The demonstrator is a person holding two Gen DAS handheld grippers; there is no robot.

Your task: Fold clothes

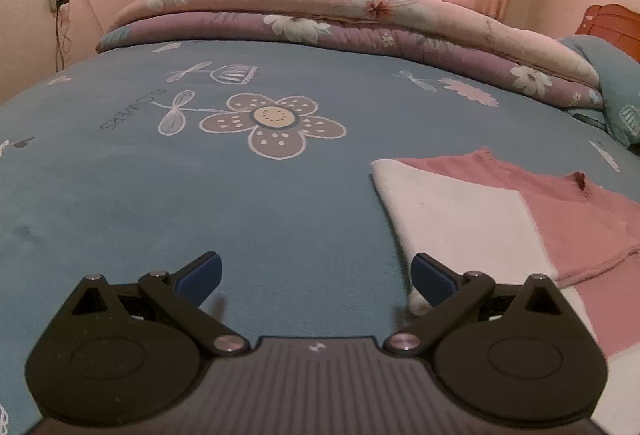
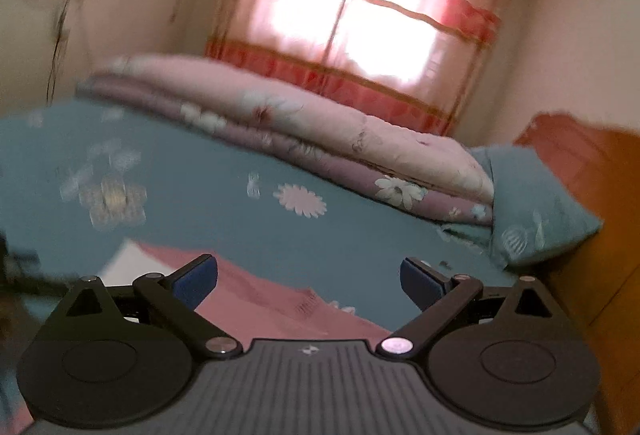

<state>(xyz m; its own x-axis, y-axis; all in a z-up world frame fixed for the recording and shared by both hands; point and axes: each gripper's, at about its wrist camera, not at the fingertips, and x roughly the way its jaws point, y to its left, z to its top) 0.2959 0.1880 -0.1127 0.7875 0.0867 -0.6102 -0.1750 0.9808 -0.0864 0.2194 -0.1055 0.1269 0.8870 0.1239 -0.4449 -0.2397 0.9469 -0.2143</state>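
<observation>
Two tools are in view, one per camera, and each shows two blue-padded fingers. The left tool [image 1: 318, 277] has its jaws spread wide with nothing between them, hovering low over the bed [image 1: 120, 203], whose teal sheet carries a printed pattern of flowers. The right tool [image 2: 309, 277] also stands wide and holds nothing; its picture is tilted and blurred, so fine detail there is hard to read. One garment [image 1: 500, 211] lies flat on the sheet: a pink-and-white piece, with a white band along its near-left side and a pink part beyond. In the left wrist view it lies to the right of the left tool, its white corner reaching just beside and partly behind that tool's right finger [image 1: 434, 275]; whether the two touch cannot be told. In the right wrist view the same garment [image 2: 256, 299] lies below and behind the right tool, mostly on its left side, apart from the pads. One folded quilt [image 1: 320, 19] with a floral print, showing a pink layer over a mauve one, runs along the far edge of the bed. One teal pillow [image 2: 532, 203] lies at the quilt's right end, against one orange-brown wooden headboard [image 2: 592, 163]. One window with a red-trimmed curtain [image 2: 360, 15] glows on the far wall, and thin dark cables [image 1: 60, 15] hang down the wall at left.
</observation>
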